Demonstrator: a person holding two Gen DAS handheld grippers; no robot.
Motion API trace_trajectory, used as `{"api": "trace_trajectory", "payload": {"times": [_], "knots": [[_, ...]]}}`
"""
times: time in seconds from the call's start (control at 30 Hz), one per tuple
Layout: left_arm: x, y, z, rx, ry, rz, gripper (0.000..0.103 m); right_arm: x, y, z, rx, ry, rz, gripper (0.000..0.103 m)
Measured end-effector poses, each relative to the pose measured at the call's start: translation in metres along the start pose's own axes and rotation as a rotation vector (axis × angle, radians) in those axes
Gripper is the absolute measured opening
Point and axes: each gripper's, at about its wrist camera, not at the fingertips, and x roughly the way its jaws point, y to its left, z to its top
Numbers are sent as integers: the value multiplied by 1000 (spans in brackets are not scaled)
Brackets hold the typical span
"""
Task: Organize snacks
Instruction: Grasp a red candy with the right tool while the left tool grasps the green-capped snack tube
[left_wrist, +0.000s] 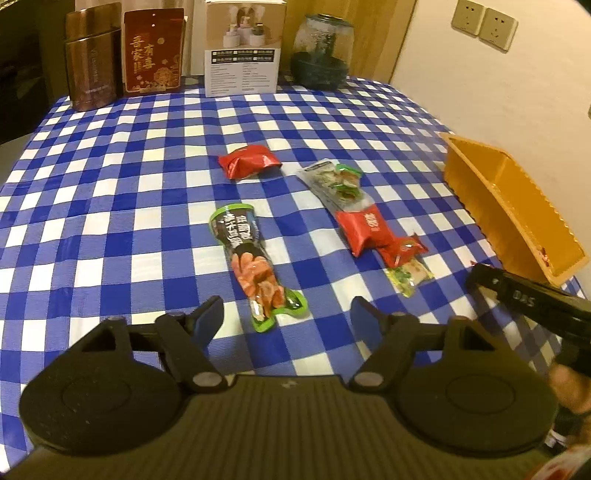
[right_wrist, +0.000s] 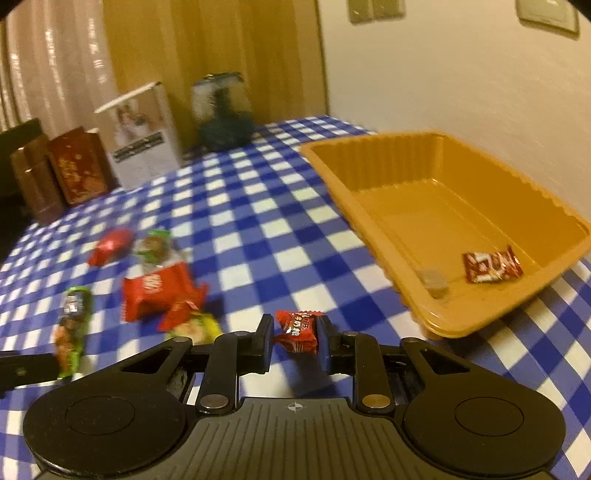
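Candy pinched in my right gripper, left gripper open, empty; next, carry to tray upper right.

A bench is covered by a blue-and-white checked cloth. Along its far edge a brown tin, a red printed pouch, a white carton and a dark glass jar are lined up. Behind them, wooden panelling is seen, with a pale curtain to its left. To the right, a cream wall is fitted with two socket plates. The whole room is lit by warm, yellowish indoor light.
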Motion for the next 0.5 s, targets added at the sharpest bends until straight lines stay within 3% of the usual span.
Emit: {"api": "trace_trajectory", "payload": {"times": [0.27, 0.5], "knots": [[20, 9, 12, -55, -35, 28, 57, -2, 8, 0, -23, -3, 36, 25], [44, 13, 25, -102, -33, 72, 38, 3, 7, -1, -21, 5, 37, 25]]}}
